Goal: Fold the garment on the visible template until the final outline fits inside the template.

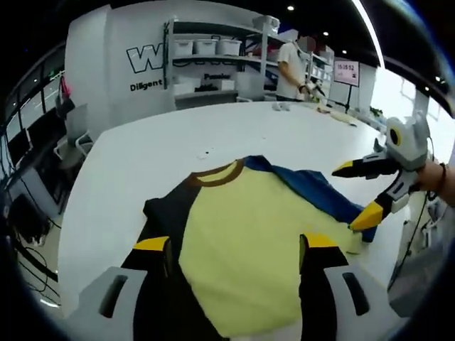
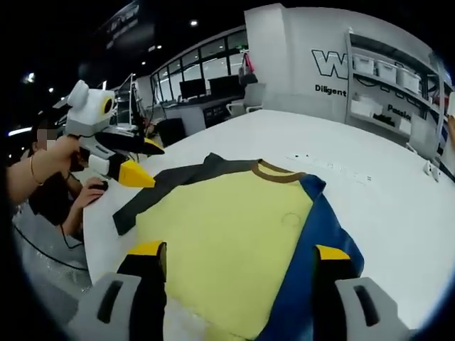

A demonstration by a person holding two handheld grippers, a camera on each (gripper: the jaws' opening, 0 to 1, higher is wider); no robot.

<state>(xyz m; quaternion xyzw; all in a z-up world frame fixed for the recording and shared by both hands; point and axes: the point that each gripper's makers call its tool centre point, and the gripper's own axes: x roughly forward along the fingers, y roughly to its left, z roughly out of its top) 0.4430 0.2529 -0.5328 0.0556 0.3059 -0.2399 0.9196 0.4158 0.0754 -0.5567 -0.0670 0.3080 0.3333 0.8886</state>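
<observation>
Both tongs (image 1: 234,245) open, shirt (image 1: 249,234) between

My left tool (image 1: 238,249) has its two yellow-tipped black jaws spread wide apart, gripping nothing. My right tool (image 2: 238,254) is the same, jaws parted and empty. In the left gripper view the right tool (image 1: 359,192) comes in from the right with its jaws apart, my hand (image 1: 435,177) behind it. In the right gripper view my left hand (image 2: 39,167) grips the left tool (image 2: 138,162).

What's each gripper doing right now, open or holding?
Left gripper: open, over the yellow, black and blue garment.
Right gripper: open, holding nothing.
</observation>
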